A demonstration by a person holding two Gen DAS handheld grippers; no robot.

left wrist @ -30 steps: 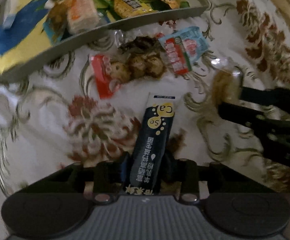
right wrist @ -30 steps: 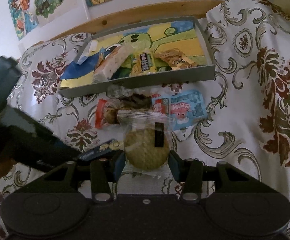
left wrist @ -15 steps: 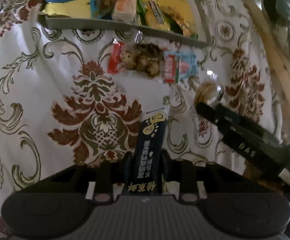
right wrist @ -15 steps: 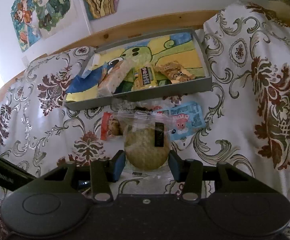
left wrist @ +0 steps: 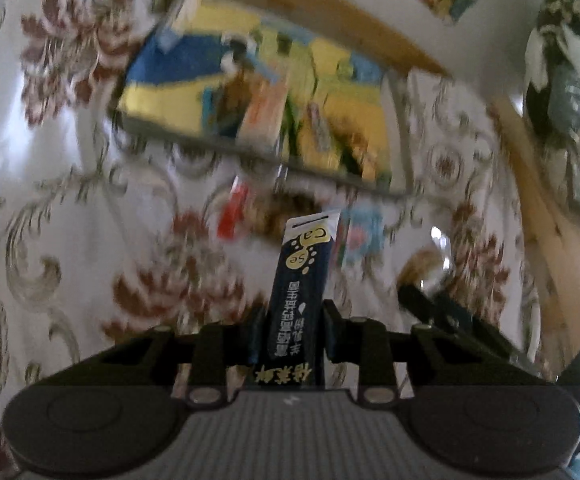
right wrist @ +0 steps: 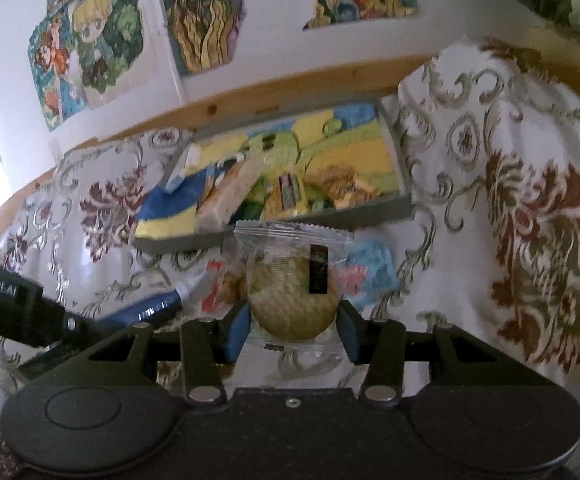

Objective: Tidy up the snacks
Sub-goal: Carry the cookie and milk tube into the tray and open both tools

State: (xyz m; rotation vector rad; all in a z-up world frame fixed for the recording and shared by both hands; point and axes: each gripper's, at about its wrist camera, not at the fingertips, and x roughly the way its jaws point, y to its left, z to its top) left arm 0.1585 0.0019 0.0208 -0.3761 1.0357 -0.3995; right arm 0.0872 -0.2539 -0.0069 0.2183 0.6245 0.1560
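Observation:
My left gripper (left wrist: 290,332) is shut on a dark blue stick sachet (left wrist: 300,292) with yellow circles, held above the cloth. My right gripper (right wrist: 292,330) is shut on a round cookie in a clear wrapper (right wrist: 292,292), also lifted. A grey tray (right wrist: 394,204) with a cartoon-printed floor lies ahead and holds several snack packs (right wrist: 226,196). A red-ended snack pack (right wrist: 214,288) and a blue-and-pink packet (right wrist: 370,272) lie on the cloth in front of the tray. The sachet also shows in the right wrist view (right wrist: 158,304), and the right gripper shows in the left wrist view (left wrist: 430,300).
A white tablecloth (right wrist: 510,200) with red floral pattern covers the table. A wooden rail (right wrist: 290,88) and a wall with cartoon posters (right wrist: 90,32) stand behind the tray. A dark object (left wrist: 570,92) sits at the far right.
Both grippers have lifted and drawn back from the table with their snacks. The tray now sits farther ahead, and more wall shows. The left view has tilted up and blurred.

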